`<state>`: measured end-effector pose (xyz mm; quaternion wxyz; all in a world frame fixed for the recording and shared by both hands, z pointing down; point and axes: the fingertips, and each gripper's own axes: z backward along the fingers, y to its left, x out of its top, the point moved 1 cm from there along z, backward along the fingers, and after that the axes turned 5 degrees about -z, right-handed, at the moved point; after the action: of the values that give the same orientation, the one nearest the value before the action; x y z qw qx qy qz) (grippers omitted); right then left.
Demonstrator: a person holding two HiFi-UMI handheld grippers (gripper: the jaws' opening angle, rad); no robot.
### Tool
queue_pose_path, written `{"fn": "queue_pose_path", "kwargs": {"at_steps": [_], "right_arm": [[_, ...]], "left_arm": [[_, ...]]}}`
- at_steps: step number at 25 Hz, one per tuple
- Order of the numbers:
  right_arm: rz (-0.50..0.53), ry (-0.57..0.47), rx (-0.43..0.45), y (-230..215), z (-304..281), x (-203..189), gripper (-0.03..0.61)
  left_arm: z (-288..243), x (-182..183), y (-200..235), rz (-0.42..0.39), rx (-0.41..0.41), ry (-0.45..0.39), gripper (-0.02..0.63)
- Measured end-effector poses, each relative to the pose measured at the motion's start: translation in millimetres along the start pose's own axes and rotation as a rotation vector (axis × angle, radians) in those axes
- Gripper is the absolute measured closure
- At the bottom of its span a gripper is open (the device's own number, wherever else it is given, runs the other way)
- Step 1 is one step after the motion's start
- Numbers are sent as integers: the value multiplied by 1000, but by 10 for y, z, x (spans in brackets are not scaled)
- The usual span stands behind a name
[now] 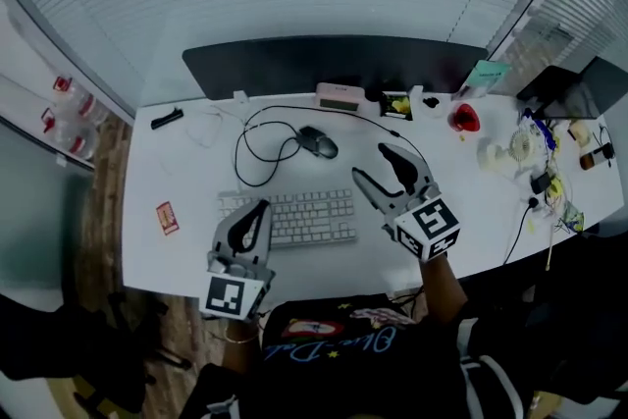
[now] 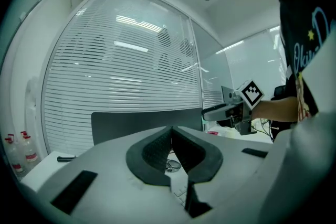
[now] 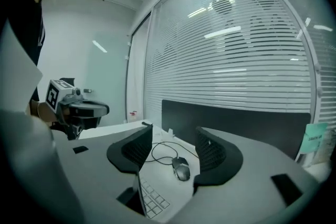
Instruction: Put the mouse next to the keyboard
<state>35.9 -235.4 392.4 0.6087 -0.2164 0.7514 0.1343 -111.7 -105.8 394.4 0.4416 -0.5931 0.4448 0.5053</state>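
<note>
A dark mouse (image 1: pixel 319 142) lies on the white desk (image 1: pixel 177 172) behind the white keyboard (image 1: pixel 289 216), its black cable (image 1: pixel 257 147) looping off to the left. My right gripper (image 1: pixel 370 162) hovers to the right of the mouse and stands open with nothing between its fingers. In the right gripper view the mouse (image 3: pixel 181 169) shows beyond the open right gripper (image 3: pixel 173 136), with the keyboard (image 3: pixel 152 199) below. My left gripper (image 1: pixel 259 208) sits over the keyboard's left end. Its jaws meet at the tips in the left gripper view, so the left gripper (image 2: pixel 171 128) is shut and empty.
A black monitor (image 1: pixel 334 64) stands along the desk's back edge, with a pink box (image 1: pixel 340 96) before it. A black pen (image 1: pixel 167 119) and a red card (image 1: pixel 167 216) lie at the left. A red object (image 1: pixel 464 118), a small fan (image 1: pixel 520 147) and cluttered cables fill the right end.
</note>
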Motion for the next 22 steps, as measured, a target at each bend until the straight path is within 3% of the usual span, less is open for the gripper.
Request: {"fn": "queue_pose_path", "kwargs": {"at_steps": [7,22], "right_arm": [[-15,79,98,-28,-409,-275,344],[9,257,223,-207,-1285,-991,311]], "left_arm": [[-28,-51,65,14,82,24,611],[-238,-302,318,46,169,110,609]]}}
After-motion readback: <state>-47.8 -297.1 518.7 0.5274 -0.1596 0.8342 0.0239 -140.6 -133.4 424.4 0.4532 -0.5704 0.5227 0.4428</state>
